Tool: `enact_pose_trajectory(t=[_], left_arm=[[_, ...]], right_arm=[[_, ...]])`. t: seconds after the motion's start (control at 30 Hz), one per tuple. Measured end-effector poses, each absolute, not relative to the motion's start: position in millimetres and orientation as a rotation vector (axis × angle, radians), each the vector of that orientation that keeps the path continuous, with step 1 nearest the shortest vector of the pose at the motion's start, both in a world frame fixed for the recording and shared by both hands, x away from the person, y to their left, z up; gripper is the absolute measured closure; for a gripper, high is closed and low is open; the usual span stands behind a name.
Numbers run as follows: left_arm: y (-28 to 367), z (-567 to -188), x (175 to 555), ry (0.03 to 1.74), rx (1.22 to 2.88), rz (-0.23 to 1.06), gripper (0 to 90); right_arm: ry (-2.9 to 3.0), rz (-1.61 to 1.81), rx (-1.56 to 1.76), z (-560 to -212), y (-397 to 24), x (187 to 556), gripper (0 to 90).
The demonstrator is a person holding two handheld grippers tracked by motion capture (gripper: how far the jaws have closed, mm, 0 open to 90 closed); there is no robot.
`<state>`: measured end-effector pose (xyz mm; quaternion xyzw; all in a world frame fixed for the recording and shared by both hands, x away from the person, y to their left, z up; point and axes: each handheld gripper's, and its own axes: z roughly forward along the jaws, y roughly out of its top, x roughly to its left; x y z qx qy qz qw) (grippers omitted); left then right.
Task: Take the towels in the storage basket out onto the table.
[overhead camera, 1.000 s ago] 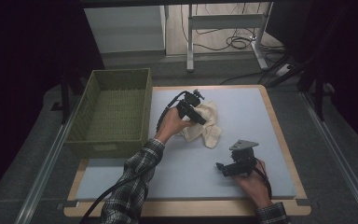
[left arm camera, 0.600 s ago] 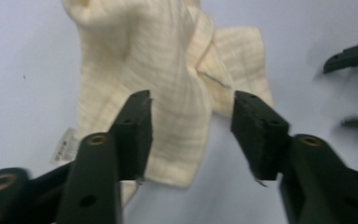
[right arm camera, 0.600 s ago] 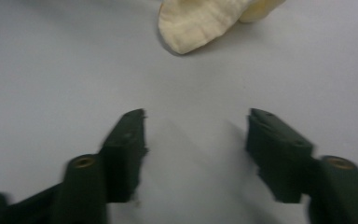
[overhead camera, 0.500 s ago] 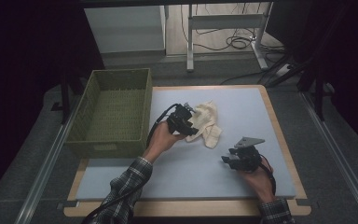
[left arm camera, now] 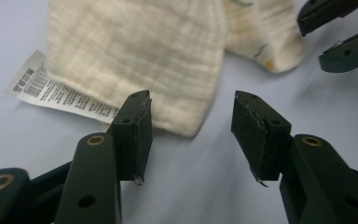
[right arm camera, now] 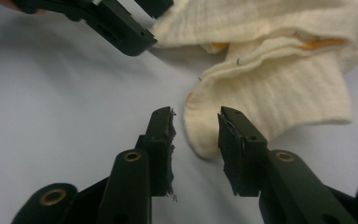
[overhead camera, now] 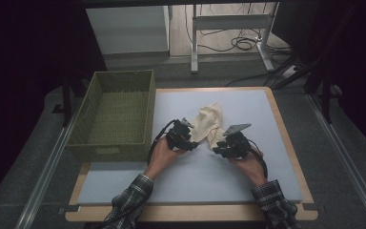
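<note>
A cream cloth [overhead camera: 208,123] lies crumpled on the pale blue mat [overhead camera: 248,176]. My left gripper [overhead camera: 192,142] is at the cloth's near left corner. In the left gripper view its jaws [left arm camera: 191,105] stand open and have just been opening; the cloth [left arm camera: 140,51] and its white label [left arm camera: 51,91] lie just ahead, not pinched. My right gripper [overhead camera: 218,149] is at the near right corner. Its jaws [right arm camera: 196,116] have just been closing, and a rounded corner of the cloth [right arm camera: 279,88] lies between them with a gap still showing. Each gripper view shows the other gripper: the right one [left arm camera: 340,32] and the left one [right arm camera: 121,23].
A green woven basket [overhead camera: 109,150] stands on the table's left side, beside the mat. The wooden table edge [overhead camera: 286,133] runs along the right. Table legs and cables sit on the floor beyond the far edge.
My left gripper came off the cloth's top toward the person, down to its near left corner. My right gripper moved up and left to the near right corner and its jaws narrowed.
</note>
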<state>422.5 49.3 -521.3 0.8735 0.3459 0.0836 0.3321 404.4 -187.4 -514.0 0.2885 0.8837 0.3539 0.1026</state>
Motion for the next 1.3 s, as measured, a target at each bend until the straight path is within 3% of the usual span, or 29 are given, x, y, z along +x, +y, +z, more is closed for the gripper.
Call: enact_pose_trajectory(t=[0.17, 0.2, 0.23, 0.27, 0.6, 0.87, 1.3], left_arm=[[45.5, -526.4, 420.2, 0.916, 2.281, 0.272, 61.5], [45.1, -526.4, 420.0, 0.918, 2.280, 0.275, 73.4], [44.7, -526.3, 419.7, 0.922, 2.276, 0.267, 73.4], [44.3, -525.7, 419.1, 0.924, 2.276, 0.259, 85.0], [59.3, -496.4, 402.7, 0.906, 2.208, 0.312, 86.6], [75.9, -481.4, 368.0, 0.885, 2.204, 0.295, 86.9], [107.2, -495.1, 319.7, 0.883, 2.217, 0.222, 89.7]], right_arm=[[2.571, 0.956, 0.784, -521.0, -181.8, 403.0, 77.2], [2.563, 0.935, 0.787, -520.3, -181.8, 402.8, 85.9], [2.563, 0.935, 0.787, -520.3, -181.8, 402.8, 85.9], [2.580, 0.937, 0.792, -518.3, -183.1, 404.3, 88.1], [2.484, 1.015, 0.832, -482.3, -226.5, 396.7, 88.5], [2.442, 1.070, 0.886, -459.2, -273.0, 372.3, 88.5], [2.450, 1.063, 0.940, -467.8, -307.7, 331.6, 88.1]])
